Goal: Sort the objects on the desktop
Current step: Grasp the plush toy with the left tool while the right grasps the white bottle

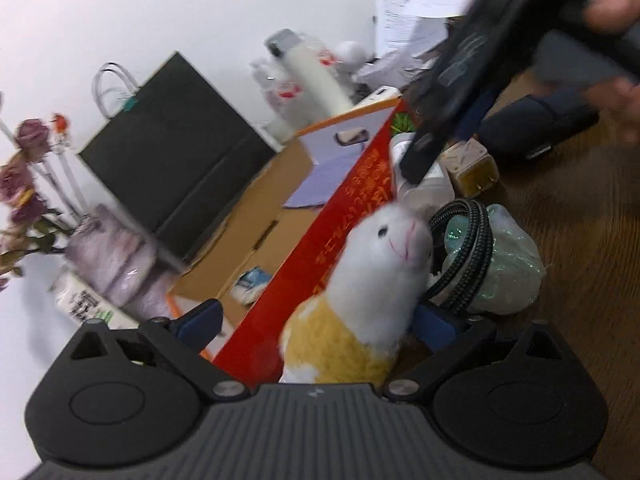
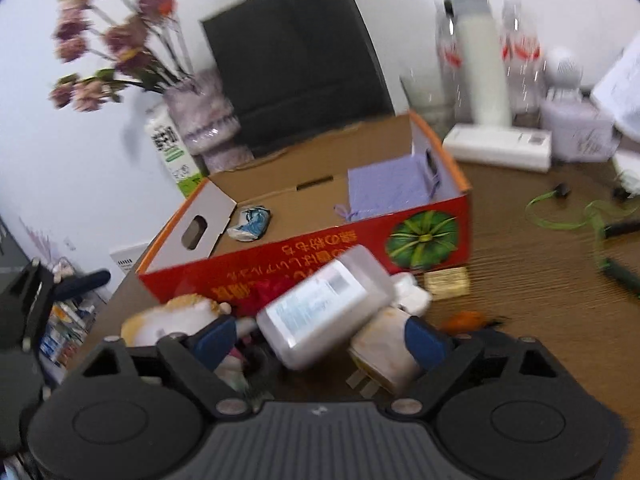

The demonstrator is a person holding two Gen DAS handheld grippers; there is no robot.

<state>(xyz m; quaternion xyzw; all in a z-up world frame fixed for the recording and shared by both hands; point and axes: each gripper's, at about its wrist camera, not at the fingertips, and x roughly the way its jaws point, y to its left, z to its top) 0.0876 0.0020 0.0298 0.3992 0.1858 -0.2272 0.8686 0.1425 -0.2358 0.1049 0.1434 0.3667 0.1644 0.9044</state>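
Observation:
A white and yellow plush toy (image 1: 360, 292) stands between the blue pads of my left gripper (image 1: 320, 320); the jaws stand wide, contact unclear. It sits by the red wall of the open cardboard box (image 1: 352, 216), which holds a lilac pouch (image 2: 384, 192) and a crumpled blue-white packet (image 2: 250, 222). My right gripper (image 2: 320, 336) is shut on a white plastic bottle (image 2: 324, 308), tilted above the desk in front of the box (image 2: 304, 264). The plush (image 2: 172, 316) lies left of it. A beige charger plug (image 2: 384, 352) sits under the right finger.
A coiled black cable (image 1: 468, 256) and clear bag (image 1: 508, 264) lie beside the plush. A gold packet (image 2: 446, 282) and green ribbon (image 2: 576, 216) lie on the wooden desk. A black paper bag (image 2: 296, 60), flower vase (image 2: 200, 112), bottles (image 2: 484, 64) and white box (image 2: 496, 148) stand behind.

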